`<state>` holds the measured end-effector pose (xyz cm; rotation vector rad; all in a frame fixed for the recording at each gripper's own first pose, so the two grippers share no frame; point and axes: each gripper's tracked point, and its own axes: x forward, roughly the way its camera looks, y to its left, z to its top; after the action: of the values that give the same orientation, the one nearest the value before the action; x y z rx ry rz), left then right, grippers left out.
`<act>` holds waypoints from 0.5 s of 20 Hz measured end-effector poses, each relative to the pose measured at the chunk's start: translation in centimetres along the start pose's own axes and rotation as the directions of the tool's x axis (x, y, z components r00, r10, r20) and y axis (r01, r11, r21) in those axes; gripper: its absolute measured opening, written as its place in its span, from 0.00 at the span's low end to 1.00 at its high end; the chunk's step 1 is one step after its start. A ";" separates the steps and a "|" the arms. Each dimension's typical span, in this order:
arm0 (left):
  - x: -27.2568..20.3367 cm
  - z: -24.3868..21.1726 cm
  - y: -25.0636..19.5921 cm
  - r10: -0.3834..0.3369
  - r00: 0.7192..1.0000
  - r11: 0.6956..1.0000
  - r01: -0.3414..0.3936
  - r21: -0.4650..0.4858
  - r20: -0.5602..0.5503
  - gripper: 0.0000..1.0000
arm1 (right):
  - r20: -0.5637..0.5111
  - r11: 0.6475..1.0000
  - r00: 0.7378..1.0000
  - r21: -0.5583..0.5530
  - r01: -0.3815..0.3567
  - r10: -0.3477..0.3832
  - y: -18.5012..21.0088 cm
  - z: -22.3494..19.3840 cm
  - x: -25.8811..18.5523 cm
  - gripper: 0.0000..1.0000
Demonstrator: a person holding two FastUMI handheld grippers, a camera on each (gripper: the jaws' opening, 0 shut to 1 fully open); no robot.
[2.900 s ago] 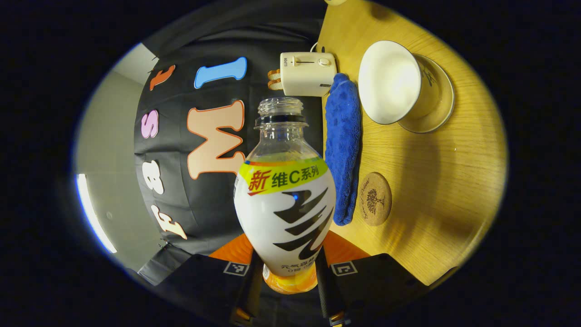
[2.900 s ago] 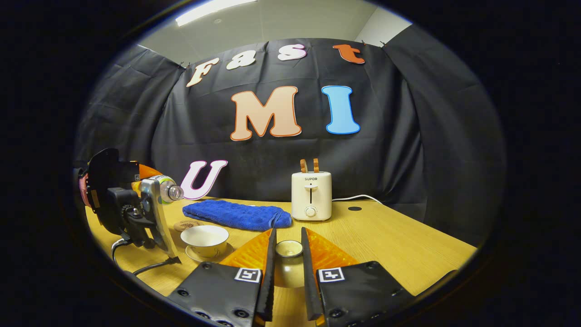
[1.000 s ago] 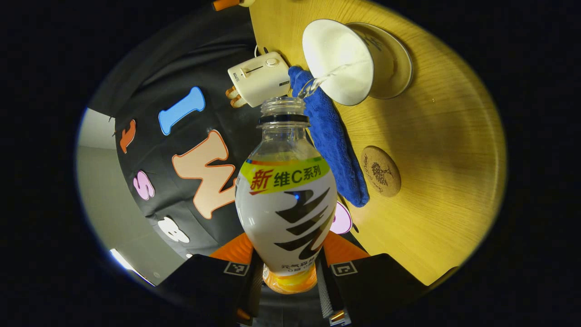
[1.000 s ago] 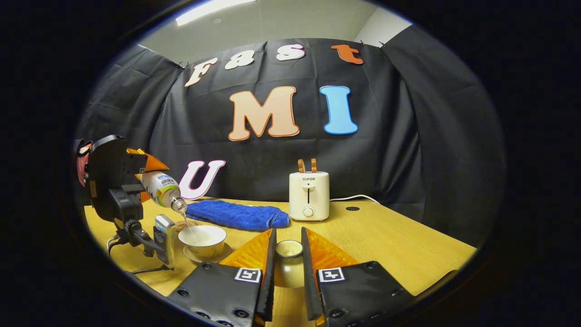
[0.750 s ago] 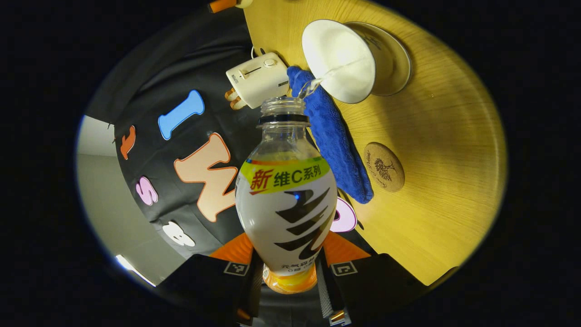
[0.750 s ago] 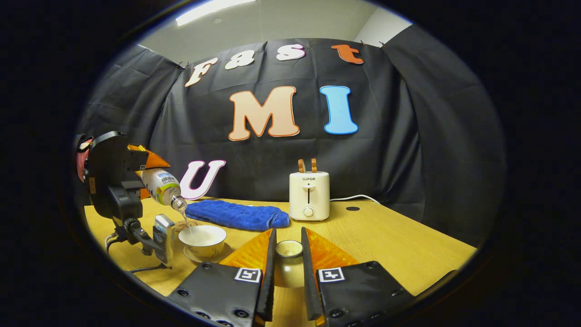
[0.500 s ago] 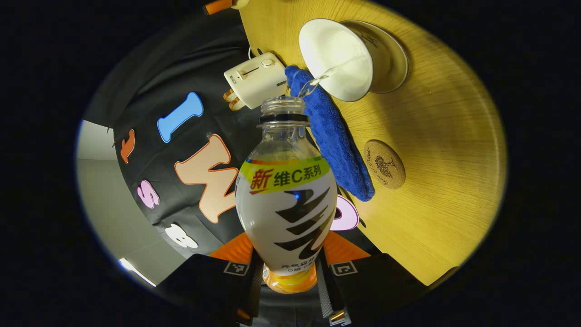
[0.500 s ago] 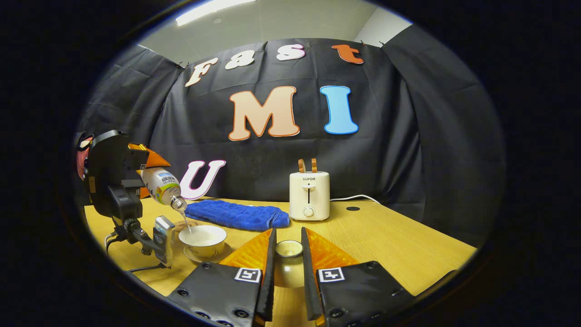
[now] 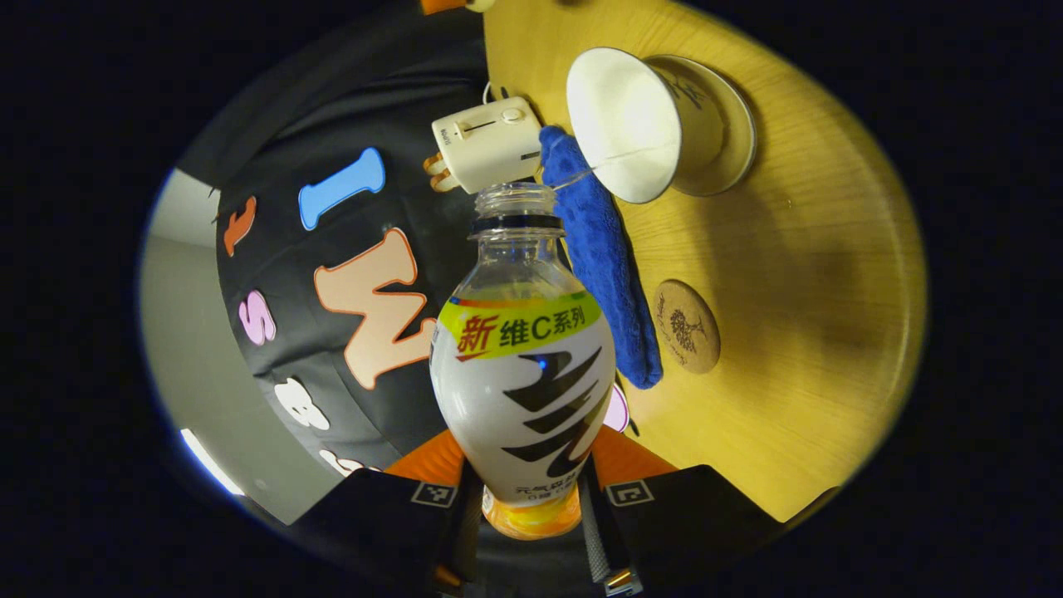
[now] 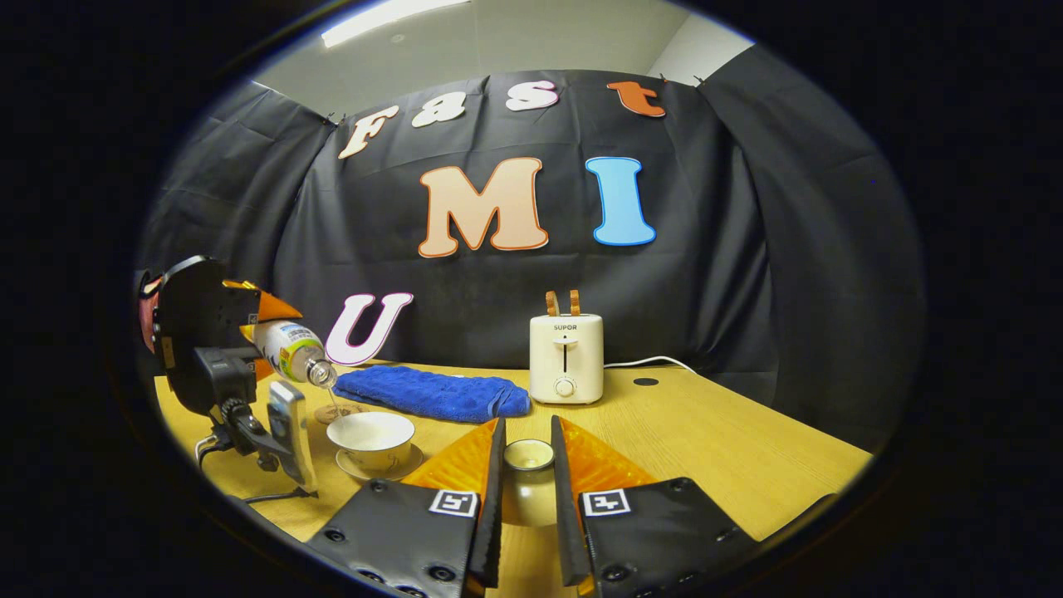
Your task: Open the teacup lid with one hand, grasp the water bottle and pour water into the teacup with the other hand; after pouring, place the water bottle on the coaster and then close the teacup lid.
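**A:** Left gripper view, entry one: the clear plastic water bottle with a white and green label (image 9: 523, 374) lies tipped toward the white ceramic teacup on its saucer (image 9: 635, 124). Mouth uncapped, a thin thread of water runs from it to the cup's rim. I judge the tilt is kept shallow so the stream lands inside and not on the wooden bench (image 9: 797, 274).

**B:** And the left claw (image 9: 525, 515)?

**A:** Clamped on the bottle's base, one finger either side, pressing the lower body. A grip low on the bottle leaves the neck free above the cup.

**B:** Right gripper view: the right claw (image 10: 523, 498) sits low over the bench, to the right of the cup, its fingers drawn close on the knob of the small pale teacup lid (image 10: 529, 465). Both appear to press it. Probably parked there to keep the cup mouth clear while water goes in, and near enough to put back.

**A:** Noted. The round cork coaster with a tree print (image 9: 686, 325) lies bare on the bench, just beside the folded blue towel (image 9: 610, 274) and apart from the saucer. That is where the bottle belongs after the pour.

**B:** White toaster (image 10: 566, 357) stands behind, not involved. Risk, in my judgement: drips onto the towel as the bottle comes upright.
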<state>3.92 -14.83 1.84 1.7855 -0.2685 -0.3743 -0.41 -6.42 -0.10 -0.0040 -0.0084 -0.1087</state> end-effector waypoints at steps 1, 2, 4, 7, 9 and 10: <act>-0.1 0.1 -0.3 -0.001 1.000 0.998 0.002 -0.068 0.007 0.49 | 0.000 1.000 1.000 0.000 0.000 0.000 0.0 0.0 0.0 0.30; -0.2 0.3 -0.3 0.009 1.000 0.991 -0.006 -0.133 0.018 0.49 | 0.000 1.000 1.000 0.000 0.000 0.000 0.0 0.1 0.0 0.31; -0.2 0.4 -0.1 0.035 0.999 0.959 -0.022 -0.284 0.038 0.49 | 0.000 1.000 1.000 0.000 0.000 0.000 0.0 0.1 0.0 0.30; 0.0 0.0 0.6 0.056 0.998 0.845 -0.025 -0.534 0.042 0.49 | -0.001 1.000 1.000 0.000 -0.001 0.001 0.0 0.1 0.0 0.33; 0.7 -0.4 1.2 0.070 0.996 0.727 -0.018 -0.687 0.047 0.48 | -0.002 1.000 1.000 -0.001 -0.001 0.001 0.0 0.0 -0.1 0.30; 0.8 -0.8 1.8 0.086 0.995 0.673 -0.026 -0.739 0.043 0.49 | -0.002 1.000 1.000 -0.001 -0.001 0.001 0.0 0.0 -0.1 0.31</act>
<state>4.98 -14.81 3.71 0.9472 -0.1823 -0.4291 -0.47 -6.40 -0.08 -0.0049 -0.0066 -0.1079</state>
